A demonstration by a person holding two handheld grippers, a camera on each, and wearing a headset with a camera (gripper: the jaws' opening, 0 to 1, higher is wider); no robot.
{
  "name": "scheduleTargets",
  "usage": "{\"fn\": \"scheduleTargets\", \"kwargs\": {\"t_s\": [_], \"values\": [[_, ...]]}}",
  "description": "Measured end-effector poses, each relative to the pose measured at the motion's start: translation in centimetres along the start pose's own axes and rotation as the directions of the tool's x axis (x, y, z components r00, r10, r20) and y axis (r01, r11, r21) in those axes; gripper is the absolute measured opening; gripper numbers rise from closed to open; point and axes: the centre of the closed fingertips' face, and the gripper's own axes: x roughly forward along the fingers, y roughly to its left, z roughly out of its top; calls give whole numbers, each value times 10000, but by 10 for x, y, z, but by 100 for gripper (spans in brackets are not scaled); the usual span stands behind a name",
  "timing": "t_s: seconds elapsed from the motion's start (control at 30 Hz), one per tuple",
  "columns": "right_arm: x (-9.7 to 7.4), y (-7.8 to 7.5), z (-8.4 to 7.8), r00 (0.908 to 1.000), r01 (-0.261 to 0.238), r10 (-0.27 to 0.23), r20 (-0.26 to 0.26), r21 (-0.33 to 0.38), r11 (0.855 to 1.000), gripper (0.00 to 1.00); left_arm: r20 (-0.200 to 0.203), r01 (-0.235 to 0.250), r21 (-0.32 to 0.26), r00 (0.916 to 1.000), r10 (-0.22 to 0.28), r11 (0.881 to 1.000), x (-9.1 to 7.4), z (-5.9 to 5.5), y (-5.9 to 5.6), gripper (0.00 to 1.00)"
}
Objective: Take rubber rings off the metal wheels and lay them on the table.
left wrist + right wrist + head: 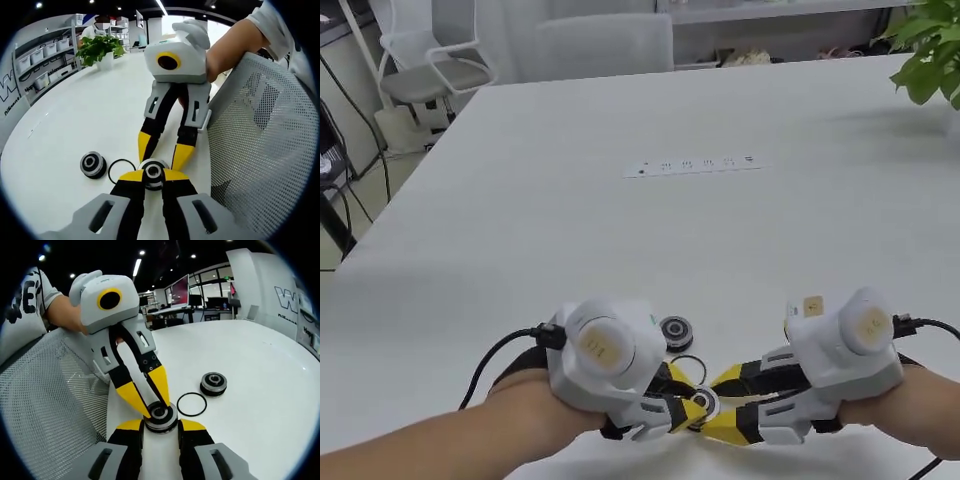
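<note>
A metal wheel [701, 405] with a black rubber rim is held just above the white table [620, 230], near its front edge, with both grippers on it. My right gripper [160, 425] is shut across the wheel [160, 416]. My left gripper [152, 176] meets it head-on, and its yellow tips are pinched on the wheel's [152, 171] black outer rim. A loose rubber ring [688, 357] lies flat just behind them. A second wheel [676, 328] with its black rim stands beyond the ring.
A row of sockets [695, 165] is set into the table's middle. A potted plant [930, 50] stands at the far right corner. White chairs [430, 60] are behind the table, and a mesh chair back [260, 140] is close to the grippers.
</note>
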Motion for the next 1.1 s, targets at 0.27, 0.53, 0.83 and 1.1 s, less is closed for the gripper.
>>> {"fn": "scheduleTargets", "kwargs": {"t_s": [0.27,0.53,0.83,1.1], "values": [[-7,1,-3,9998,125,-135,-150,-612,9980,19,50,-40,-26,10000,40,10000,0,0,0,7],[-9,-1,-7,9989,233,-269,-372,-934,9954,13,61,-99,-48,9999,100,9999,0,0,0,7],[-11,-6,-11,9982,375,-388,-466,-302,9988,0,60,-156,-64,9999,156,9999,0,0,0,7],[-14,-12,-11,9991,412,-398,-130,1425,9889,0,58,-179,-82,9998,180,9998,0,0,0,7]]}}
